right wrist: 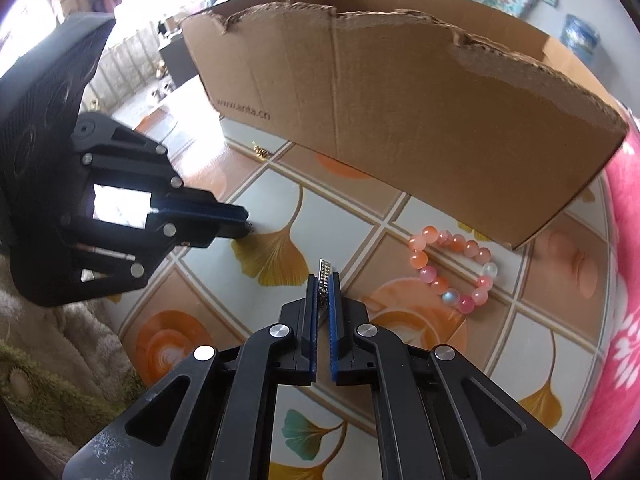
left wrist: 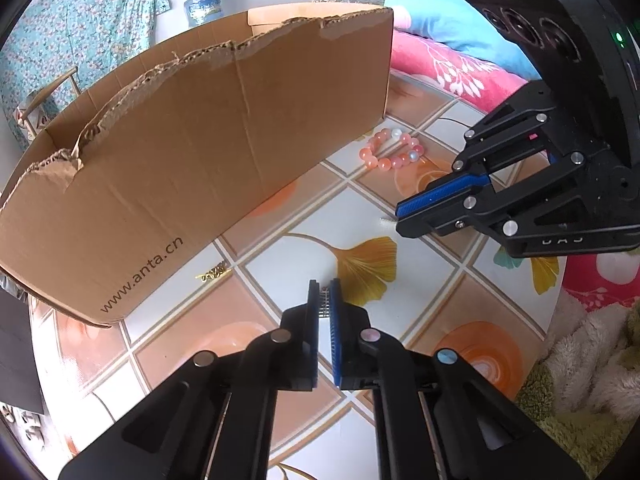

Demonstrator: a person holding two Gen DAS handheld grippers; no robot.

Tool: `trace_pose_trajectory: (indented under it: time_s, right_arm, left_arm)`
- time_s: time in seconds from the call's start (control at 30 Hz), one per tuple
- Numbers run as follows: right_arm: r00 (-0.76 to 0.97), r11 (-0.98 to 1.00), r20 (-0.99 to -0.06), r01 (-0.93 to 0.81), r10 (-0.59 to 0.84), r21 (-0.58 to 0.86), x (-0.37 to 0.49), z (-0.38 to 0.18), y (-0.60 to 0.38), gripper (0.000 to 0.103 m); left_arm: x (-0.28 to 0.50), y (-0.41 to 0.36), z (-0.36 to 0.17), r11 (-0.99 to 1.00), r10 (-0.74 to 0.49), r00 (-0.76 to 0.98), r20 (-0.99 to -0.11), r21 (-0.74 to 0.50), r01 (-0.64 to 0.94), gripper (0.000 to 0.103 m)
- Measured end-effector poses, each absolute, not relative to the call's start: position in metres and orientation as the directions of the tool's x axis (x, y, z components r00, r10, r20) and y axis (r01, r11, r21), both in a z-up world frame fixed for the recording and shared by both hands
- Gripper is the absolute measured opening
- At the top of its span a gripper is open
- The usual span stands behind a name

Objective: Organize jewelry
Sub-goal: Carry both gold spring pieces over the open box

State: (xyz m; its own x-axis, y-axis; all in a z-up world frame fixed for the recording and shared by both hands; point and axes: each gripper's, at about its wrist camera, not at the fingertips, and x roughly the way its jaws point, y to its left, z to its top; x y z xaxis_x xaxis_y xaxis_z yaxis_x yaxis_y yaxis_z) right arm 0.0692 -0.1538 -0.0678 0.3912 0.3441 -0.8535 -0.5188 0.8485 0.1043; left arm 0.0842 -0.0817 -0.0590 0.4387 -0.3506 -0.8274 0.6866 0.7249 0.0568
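Note:
A brown cardboard box (left wrist: 192,152) with torn rims stands on the patterned table; it also shows in the right wrist view (right wrist: 400,120). A pink bead bracelet (left wrist: 394,150) lies by the box corner, also in the right wrist view (right wrist: 452,270). A small gold piece (left wrist: 212,272) lies by the box front, also in the right wrist view (right wrist: 261,152). My left gripper (left wrist: 325,292) is shut on a small silver jewelry piece (left wrist: 324,300). My right gripper (right wrist: 324,280) is shut on a silver rhinestone strip (right wrist: 324,274). The right gripper also shows in the left wrist view (left wrist: 400,216), and the left gripper in the right wrist view (right wrist: 244,220).
The table (left wrist: 304,232) has a ginkgo-leaf tile pattern. A pink floral blanket (right wrist: 624,280) lies along the right side. A fluffy green and beige fabric (left wrist: 592,380) borders the table's near edge. A teal floral cloth (left wrist: 80,20) hangs behind the box.

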Motion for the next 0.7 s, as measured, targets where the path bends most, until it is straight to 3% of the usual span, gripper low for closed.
trace_pose_trajectory:
  time_s: [0.4, 0.7]
  right_arm:
    - [0.451, 0.875, -0.822, -0.471, 0.346, 0.11, 0.06, -0.047, -0.166, 0.001]
    - [0.561, 0.869, -0.734, -0.489, 0.384, 0.081, 0.051, 0.016, -0.17, 0.001]
  left_arm:
    - [0.078, -0.078, -0.049, 0.735, -0.367, 0.475, -0.8, 0.064, 0.675, 0.004]
    - [0.069, -0.058, 0.019, 0.766, -0.427, 0.582, -0.692, 0.066, 0.64, 0.004]
